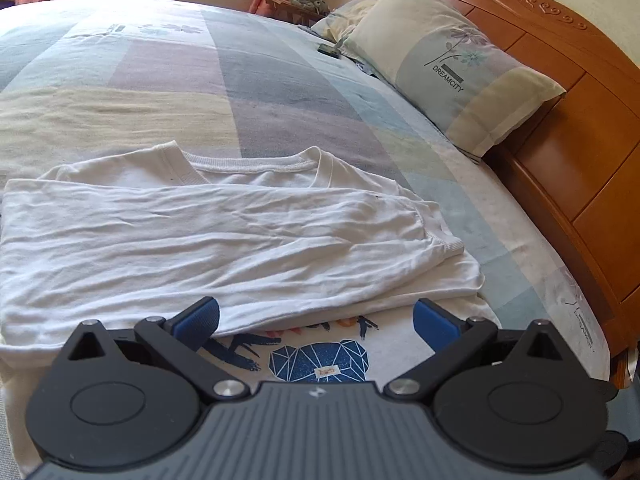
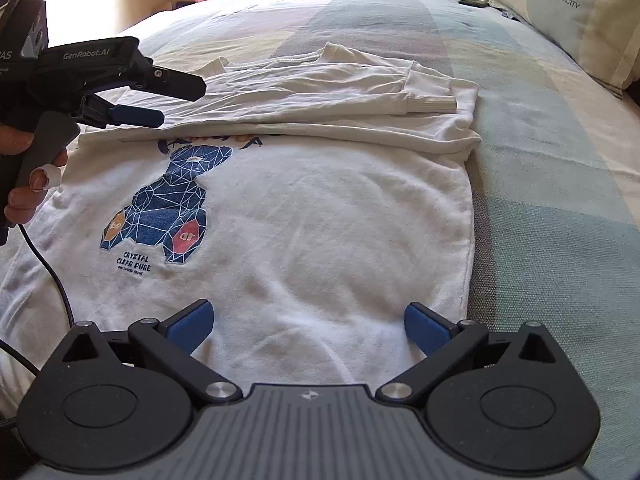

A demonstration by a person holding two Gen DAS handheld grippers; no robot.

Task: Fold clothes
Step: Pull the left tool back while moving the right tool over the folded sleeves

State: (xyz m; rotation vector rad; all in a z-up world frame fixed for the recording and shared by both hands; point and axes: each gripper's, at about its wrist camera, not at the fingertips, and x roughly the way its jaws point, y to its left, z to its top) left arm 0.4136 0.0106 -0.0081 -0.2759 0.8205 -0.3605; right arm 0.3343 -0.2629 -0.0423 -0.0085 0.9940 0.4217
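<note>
- On the bed [image 2: 540, 208], a white sweatshirt [image 2: 320, 220] lies flat and face up, its long axis running near to far, with the neckline [image 1: 244, 164] at the far end and the hem nearest the right wrist camera.
- Both sleeves are folded crosswise over the chest; one ribbed cuff [image 2: 430, 105] points to the right.
- The folded sleeves cover the top of the blue bear print [image 2: 168, 208]; the lettering above it is cut off and cannot be read.
- The left tool [image 1: 316, 320] hangs over the chest, its blue pads spread apart and holding nothing; in the right wrist view it [image 2: 160, 96] enters from the left.
- A hand [image 2: 24, 184] grips that tool's handle; it is partly cut off by the left edge of the view.
- The right tool [image 2: 308, 326] sits above the hem area, fingers wide apart, empty.
- A pillow [image 1: 448, 60] leans on the wooden headboard [image 1: 580, 128] at the far right.
- A small dark object [image 1: 329, 50] beside the pillow is too small to identify.
</note>
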